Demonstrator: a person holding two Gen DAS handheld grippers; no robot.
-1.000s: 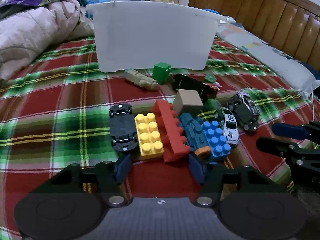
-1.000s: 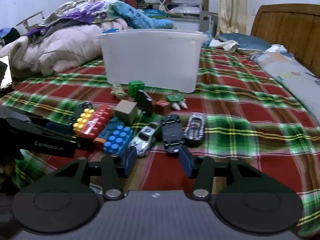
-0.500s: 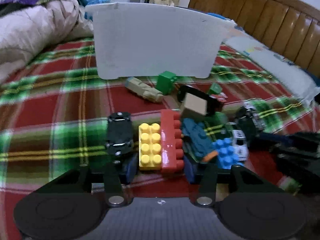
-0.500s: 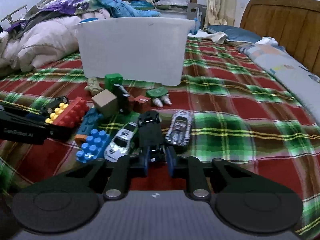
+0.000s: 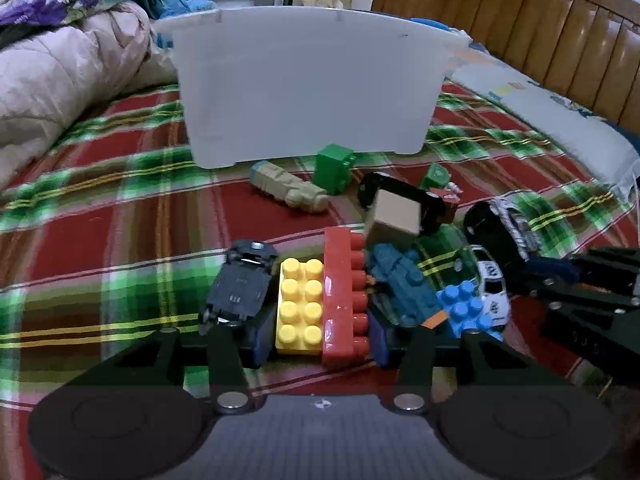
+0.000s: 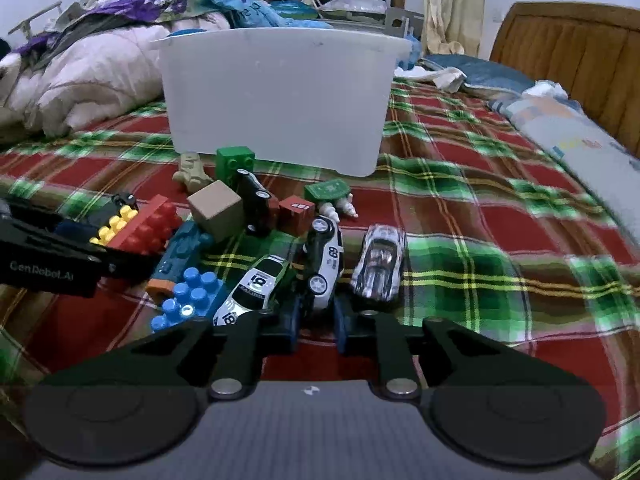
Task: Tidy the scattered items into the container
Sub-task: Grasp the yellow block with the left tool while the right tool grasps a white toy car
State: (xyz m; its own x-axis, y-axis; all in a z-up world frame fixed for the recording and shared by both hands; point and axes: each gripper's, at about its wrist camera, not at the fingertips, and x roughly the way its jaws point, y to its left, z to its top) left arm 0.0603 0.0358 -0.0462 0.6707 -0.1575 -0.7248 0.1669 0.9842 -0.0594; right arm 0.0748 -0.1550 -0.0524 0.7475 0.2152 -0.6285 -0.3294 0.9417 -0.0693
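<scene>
I have both grips set and only the lift and carry to the white plastic bin (image 5: 308, 88) ahead of me, which stands on the bed toward its headboard end. My left hand-held gripper (image 5: 318, 338) is clenched across two bricks at once, the yellow brick (image 5: 301, 308) and the red brick (image 5: 340, 296) pressed side by side between the pads; its jaws have just been closing onto them. I judge that pair the riskier load: nothing locks the bricks together, so I would lift straight and level, keep the squeeze firm, and clear the upturned dark toy car (image 5: 240, 288) touching the yellow brick. My right hand-held gripper (image 6: 316, 318) is clamped on the black-and-white toy car (image 6: 324, 256), tipped on its side between the pads. It sits tight between the green-and-white racing car (image 6: 256, 284) and the silver car (image 6: 378, 264), so I would raise it before swinging, then release only once past the bin's rim.

The bed carries everything under a red-and-green plaid blanket (image 6: 480, 240), soft and uneven, so loose toys can roll. A wooden headboard (image 5: 520, 28) closes the far end, a pale quilt (image 5: 60, 80) is heaped along the left edge, and curtains hang behind. Smaller toys remain scattered before the bin: a tan cube (image 6: 216, 208), blue brick (image 6: 188, 296), and green brick (image 6: 234, 164).
</scene>
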